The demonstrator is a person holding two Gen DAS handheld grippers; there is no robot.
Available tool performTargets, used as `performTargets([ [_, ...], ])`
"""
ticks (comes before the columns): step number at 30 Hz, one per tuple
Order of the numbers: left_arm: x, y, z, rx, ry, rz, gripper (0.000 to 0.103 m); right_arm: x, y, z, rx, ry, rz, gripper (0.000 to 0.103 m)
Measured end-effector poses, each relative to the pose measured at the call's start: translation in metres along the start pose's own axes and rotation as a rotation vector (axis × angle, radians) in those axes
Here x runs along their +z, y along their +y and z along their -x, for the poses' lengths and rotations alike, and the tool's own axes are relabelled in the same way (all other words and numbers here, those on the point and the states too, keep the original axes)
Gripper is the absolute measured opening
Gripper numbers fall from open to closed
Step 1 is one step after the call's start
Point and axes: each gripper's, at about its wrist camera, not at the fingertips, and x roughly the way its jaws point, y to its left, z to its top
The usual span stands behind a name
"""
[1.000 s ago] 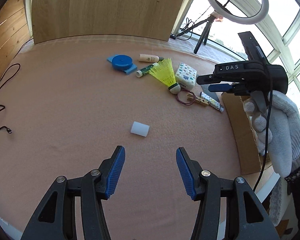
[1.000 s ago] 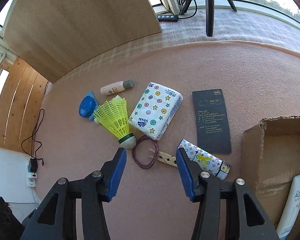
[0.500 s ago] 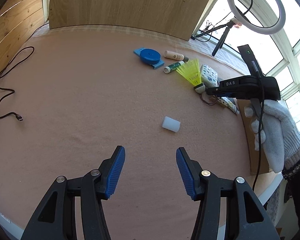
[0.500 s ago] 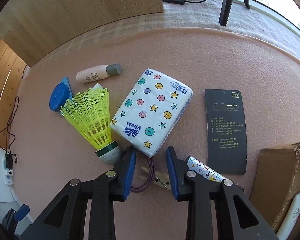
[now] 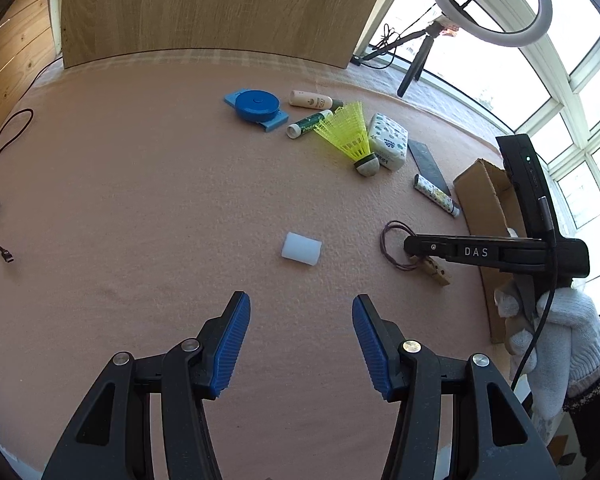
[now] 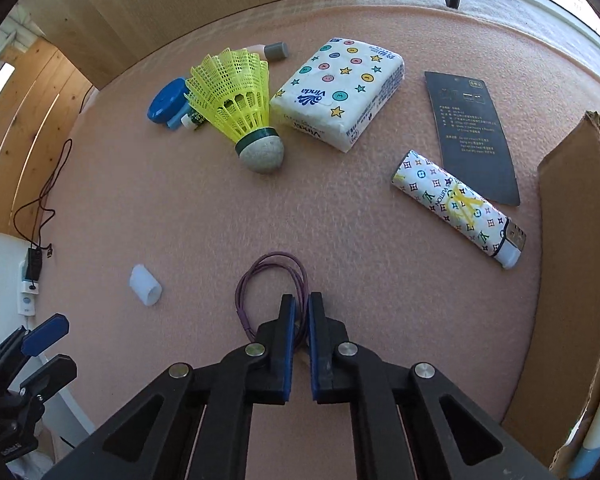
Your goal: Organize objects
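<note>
2 grippers hung over the pink mat (image 5: 140, 200): the right gripper (image 6: 300, 308) had clamped on the clothespin (image 5: 434, 270) and purple hair tie (image 6: 268, 276); the left gripper (image 5: 300, 320) gaped empty near a white cap (image 5: 301, 249).

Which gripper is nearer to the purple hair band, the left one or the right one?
Right. The right gripper is at the purple hair band, its jaws just closed on the loop's edge. The left gripper hangs open, well away, nearer the white cylinder.
</note>
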Motion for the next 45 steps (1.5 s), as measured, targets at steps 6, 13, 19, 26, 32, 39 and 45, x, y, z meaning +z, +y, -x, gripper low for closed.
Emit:
performTargets([
  [6, -0.003, -0.008, -0.003, -0.004, 0.006, -0.013, 0.057, -0.014, 0.000, 0.008, -0.024, -0.004, 0.028, 0.006],
  [13, -0.009, -0.007, 0.003, 0.002, 0.004, -0.013, 0.057, -0.002, 0.023, 0.004, -0.033, -0.018, 0.105, 0.006],
  [19, -0.015, 0.002, 0.007, 0.016, 0.002, 0.004, 0.057, 0.006, 0.045, -0.007, 0.001, -0.003, 0.107, 0.009],
  [26, -0.013, 0.006, 0.002, 0.035, -0.001, -0.009, 0.057, 0.003, 0.047, 0.004, -0.005, -0.053, 0.091, 0.046],
  [32, -0.003, -0.001, -0.011, 0.071, 0.011, -0.057, 0.057, -0.014, 0.014, 0.020, -0.021, -0.110, -0.027, 0.047],
  [39, 0.012, -0.012, -0.038, 0.097, 0.048, -0.096, 0.057, -0.033, 0.001, 0.023, -0.084, -0.123, -0.019, 0.047],
  [45, 0.021, -0.025, -0.053, 0.113, 0.067, -0.148, 0.057, -0.038, 0.004, 0.017, -0.084, -0.104, 0.024, 0.047],
])
